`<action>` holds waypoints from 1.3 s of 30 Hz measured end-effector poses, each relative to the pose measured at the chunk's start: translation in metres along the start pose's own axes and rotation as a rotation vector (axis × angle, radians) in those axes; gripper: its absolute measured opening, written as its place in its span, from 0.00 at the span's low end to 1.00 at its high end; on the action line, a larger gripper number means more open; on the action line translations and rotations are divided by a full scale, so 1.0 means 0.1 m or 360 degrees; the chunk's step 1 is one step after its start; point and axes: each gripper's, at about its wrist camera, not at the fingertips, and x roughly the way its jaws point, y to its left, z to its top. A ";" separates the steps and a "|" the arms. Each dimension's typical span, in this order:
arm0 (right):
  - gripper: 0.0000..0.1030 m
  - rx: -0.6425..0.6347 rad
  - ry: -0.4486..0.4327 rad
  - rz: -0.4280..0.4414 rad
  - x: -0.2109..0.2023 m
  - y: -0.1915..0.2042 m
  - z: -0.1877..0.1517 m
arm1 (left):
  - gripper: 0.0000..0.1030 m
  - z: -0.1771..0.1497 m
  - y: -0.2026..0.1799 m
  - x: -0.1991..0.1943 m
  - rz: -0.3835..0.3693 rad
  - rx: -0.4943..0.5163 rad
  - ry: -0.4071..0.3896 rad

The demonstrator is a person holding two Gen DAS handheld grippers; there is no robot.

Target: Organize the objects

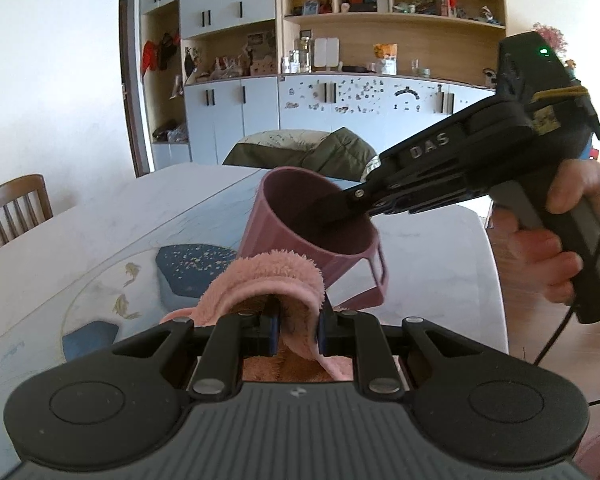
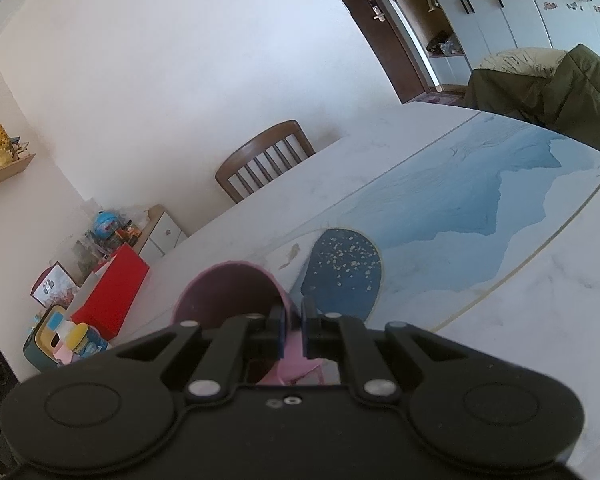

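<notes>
My left gripper (image 1: 296, 332) is shut on a fluffy pink cloth (image 1: 260, 284), held above the table. Just beyond it a purple-pink mug (image 1: 300, 224) with a square handle hangs tilted in the air, mouth facing me. My right gripper (image 1: 340, 204) comes in from the right and is shut on the mug's rim, one finger inside. In the right wrist view the right gripper (image 2: 292, 332) pinches the mug's wall (image 2: 224, 296) between its blue pads. The cloth is not visible in that view.
The white table (image 1: 428, 248) carries a blue mountain-and-fish print (image 2: 460, 208). A wooden chair (image 2: 264, 160) stands at its far side, and another chair with a green jacket (image 1: 324, 152) at the end. Cabinets and shelves (image 1: 340, 40) line the back wall. Toys and a red box (image 2: 112, 292) lie on the floor.
</notes>
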 end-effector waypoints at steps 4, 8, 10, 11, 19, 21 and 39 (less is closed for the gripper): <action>0.07 -0.0015 0.0007 0.0007 -0.01 0.02 0.01 | 0.17 -0.02 0.08 0.07 0.0032 -0.0025 0.0035; 0.07 -0.0020 0.0014 0.0012 -0.01 0.03 0.02 | 0.17 -0.04 0.16 0.16 0.0057 -0.0056 0.0077; 0.07 -0.0020 0.0018 0.0016 -0.02 0.02 0.03 | 0.17 -0.06 0.21 0.21 0.0086 -0.0067 0.0103; 0.06 -0.0021 0.0020 0.0018 -0.02 0.02 0.04 | 0.17 -0.07 0.24 0.24 0.0097 -0.0075 0.0115; 0.06 -0.0056 0.0033 -0.0063 0.05 0.03 0.07 | 0.16 -0.24 0.44 0.50 0.0152 -0.0158 0.0218; 0.06 -0.0066 0.0046 -0.0091 0.08 0.04 0.08 | 0.16 -0.26 0.48 0.51 0.0142 -0.0181 0.0219; 0.06 -0.0140 0.0214 -0.0281 0.62 0.10 0.35 | 0.35 -0.20 0.41 0.26 0.0099 -0.0209 0.0105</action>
